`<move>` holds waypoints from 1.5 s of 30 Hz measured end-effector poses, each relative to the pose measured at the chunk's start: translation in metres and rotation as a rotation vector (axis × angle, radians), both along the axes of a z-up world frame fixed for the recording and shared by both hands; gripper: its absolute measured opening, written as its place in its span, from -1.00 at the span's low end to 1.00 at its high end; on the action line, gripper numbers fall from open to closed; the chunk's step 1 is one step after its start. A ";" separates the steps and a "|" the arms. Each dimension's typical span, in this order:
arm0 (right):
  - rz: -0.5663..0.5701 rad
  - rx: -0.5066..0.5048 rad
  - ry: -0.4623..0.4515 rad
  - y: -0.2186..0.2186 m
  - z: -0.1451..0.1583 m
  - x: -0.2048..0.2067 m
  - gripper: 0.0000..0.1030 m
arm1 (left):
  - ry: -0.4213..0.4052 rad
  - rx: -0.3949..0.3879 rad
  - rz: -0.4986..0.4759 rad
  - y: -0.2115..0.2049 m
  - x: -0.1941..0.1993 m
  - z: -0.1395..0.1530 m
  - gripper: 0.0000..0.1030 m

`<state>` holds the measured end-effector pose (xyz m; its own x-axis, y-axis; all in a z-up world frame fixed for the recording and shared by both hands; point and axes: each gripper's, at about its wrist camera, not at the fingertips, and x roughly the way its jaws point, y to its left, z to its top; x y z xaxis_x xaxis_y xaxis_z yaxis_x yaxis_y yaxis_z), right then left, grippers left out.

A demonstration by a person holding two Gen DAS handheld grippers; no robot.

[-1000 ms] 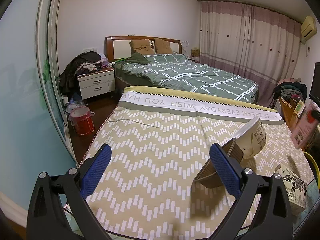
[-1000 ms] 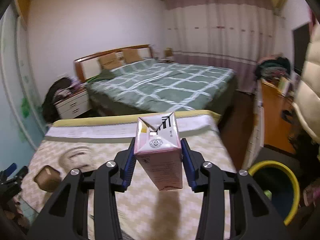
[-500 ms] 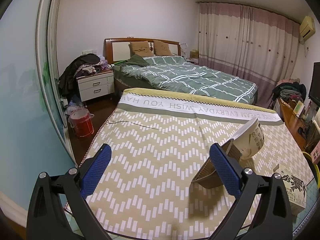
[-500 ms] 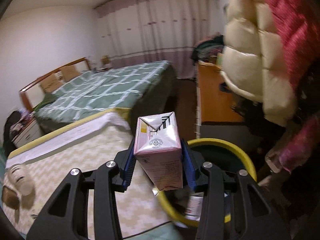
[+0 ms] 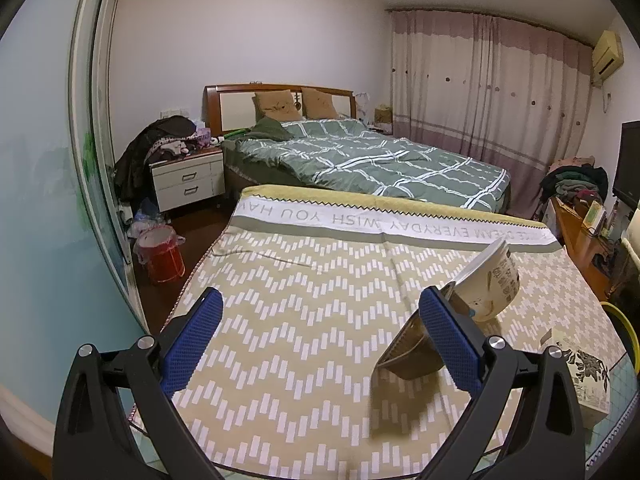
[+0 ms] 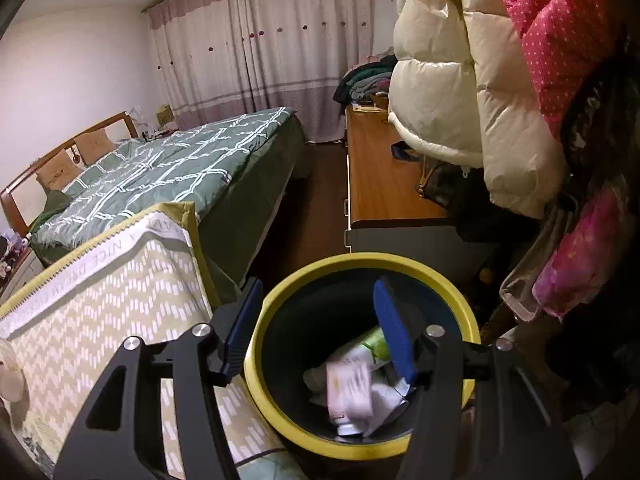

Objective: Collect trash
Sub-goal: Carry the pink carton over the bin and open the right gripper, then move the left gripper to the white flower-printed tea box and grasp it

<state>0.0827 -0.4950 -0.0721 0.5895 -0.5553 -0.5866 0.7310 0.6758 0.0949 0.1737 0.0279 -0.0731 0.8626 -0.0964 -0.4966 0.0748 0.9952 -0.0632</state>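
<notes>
My right gripper [image 6: 318,326] hangs spread wide and empty over the yellow-rimmed bin [image 6: 362,446] — the pink carton [image 6: 346,394] lies inside among other trash — while my left gripper [image 5: 320,330], equally open, holds nothing above the chevron tablecloth [image 5: 304,312] near a tipped paper bowl [image 5: 490,284].

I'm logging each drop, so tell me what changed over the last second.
The right gripper swung from over the table to above the yellow bin and opened, letting go of the pink carton, now blurred inside the bin. The left gripper stayed open over the table, paper bowl untouched.
</notes>
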 end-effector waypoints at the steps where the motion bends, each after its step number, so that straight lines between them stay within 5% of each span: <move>1: 0.000 0.002 0.002 0.001 -0.003 0.000 0.07 | -0.008 0.003 -0.005 -0.002 -0.002 0.001 0.88; 9: 0.006 -0.030 0.006 0.011 -0.002 0.001 0.07 | 0.023 -0.025 -0.144 -0.031 -0.025 0.011 0.88; 17: 0.038 -0.023 -0.003 0.014 -0.002 0.005 0.07 | 0.140 -0.001 -0.458 -0.127 -0.074 -0.001 0.88; 22: 0.060 -0.007 -0.024 0.013 -0.002 0.004 0.07 | 0.199 0.080 -0.555 -0.195 -0.095 -0.020 0.88; 27: 0.075 0.005 -0.040 0.013 -0.002 0.003 0.07 | 0.248 0.145 -0.548 -0.224 -0.096 -0.037 0.88; 33: 0.086 0.020 -0.053 0.012 -0.002 0.003 0.07 | 0.321 0.123 -0.484 -0.198 -0.075 -0.042 0.88; 40: 0.092 0.025 -0.055 0.013 -0.002 0.005 0.07 | 0.353 0.073 -0.184 -0.104 -0.036 -0.039 0.88; 45: 0.093 0.026 -0.053 0.013 -0.002 0.005 0.08 | 0.317 0.013 -0.280 -0.116 -0.042 -0.025 0.88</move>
